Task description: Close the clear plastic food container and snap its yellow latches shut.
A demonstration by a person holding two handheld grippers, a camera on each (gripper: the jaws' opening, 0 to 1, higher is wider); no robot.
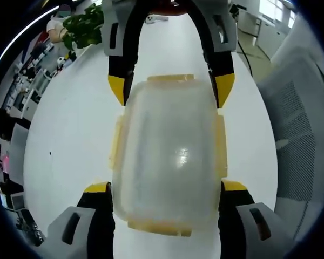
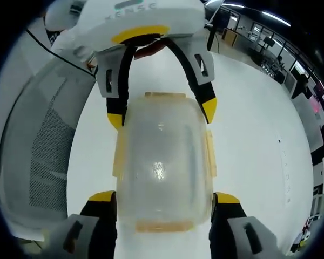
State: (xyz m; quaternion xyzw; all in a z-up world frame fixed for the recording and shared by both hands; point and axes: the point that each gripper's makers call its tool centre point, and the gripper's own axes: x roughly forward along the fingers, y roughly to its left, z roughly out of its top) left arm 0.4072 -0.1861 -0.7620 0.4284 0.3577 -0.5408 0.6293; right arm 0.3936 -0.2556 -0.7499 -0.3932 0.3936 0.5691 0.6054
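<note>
Yellow-tipped jaws of the left hand-held gripper (image 1: pixel 166 190) stand spread on either side of the clear plastic food container (image 1: pixel 170 154), lid on, which sits on the white table (image 1: pixel 70 140). From the opposite end the right hand-held gripper (image 2: pixel 164 199) straddles it, jaws likewise spread. Yellow latches (image 1: pixel 116 143) line its sides. A mesh chair (image 2: pixel 40 156) stands beside the table edge.

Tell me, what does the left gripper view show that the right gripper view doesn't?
Left gripper view alone: a green plant at the table's far end.
Right gripper view alone: the other gripper's white body with a yellow band seen head-on, and ceiling lights over desks.
Both: the clear container with yellow latches on the white table, a gripper at each end, and a grey mesh chair beside it.
</note>
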